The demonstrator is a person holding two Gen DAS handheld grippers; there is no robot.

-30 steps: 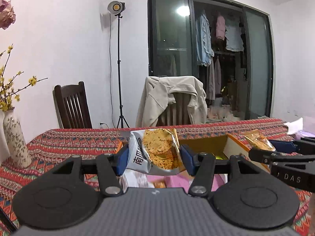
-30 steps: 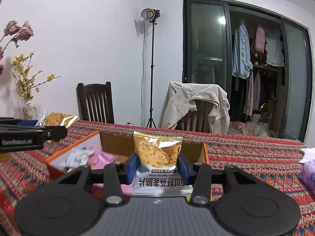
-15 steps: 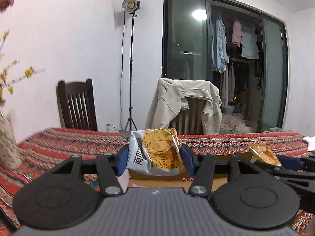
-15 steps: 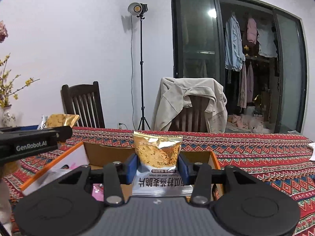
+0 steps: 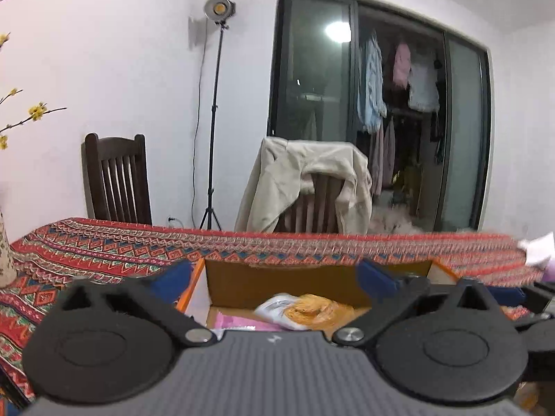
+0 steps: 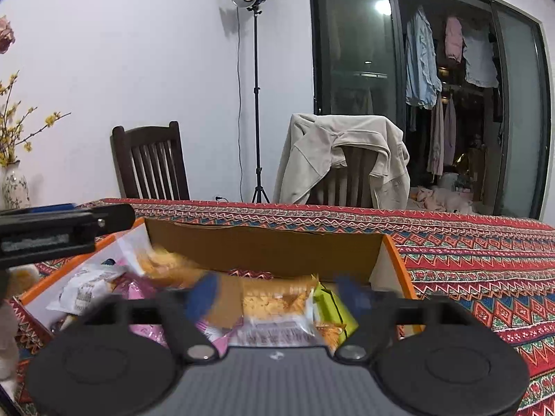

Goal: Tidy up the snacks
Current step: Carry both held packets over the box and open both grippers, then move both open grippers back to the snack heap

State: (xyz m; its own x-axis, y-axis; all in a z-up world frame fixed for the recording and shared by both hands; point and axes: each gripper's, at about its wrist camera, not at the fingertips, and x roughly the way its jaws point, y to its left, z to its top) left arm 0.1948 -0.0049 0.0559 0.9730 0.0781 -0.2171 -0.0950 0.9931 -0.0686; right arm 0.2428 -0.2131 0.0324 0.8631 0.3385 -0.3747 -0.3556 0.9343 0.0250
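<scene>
Both of our grippers hang over the open cardboard box point(image 6: 263, 246) on the patterned tablecloth point(image 6: 485, 256), which we take as landmark. The left gripper point(image 5: 277, 280) has its jaws opening, spread wide with nothing pressed between the blue pads; a white-and-orange snack packet point(image 5: 301, 310) lies below them inside the box, near its far wall. The right gripper point(image 6: 277, 294) also has its jaws opening; a gold-topped oat crisp packet point(image 6: 274, 306) sits blurred between the pads but no longer looks clamped, apparently dropping onto the pile in the box. That pile holds a white packet point(image 6: 86, 289) at the box's left side, pink wrappers point(image 6: 145, 332) toward the near edge and a green packet point(image 6: 333, 306) at its right side. From the right wrist view the left gripper body crosses above the box's left rim. We judge the step in hand to be the release of two snacks into the box, nearly done. Next move, in our reading: lift both grippers clear of the box walls without snagging the packets, then go for any snacks outside the box; we cannot see any such snacks from here. A chair with a beige jacket point(image 6: 340, 159) stands behind the box, beyond the table.
</scene>
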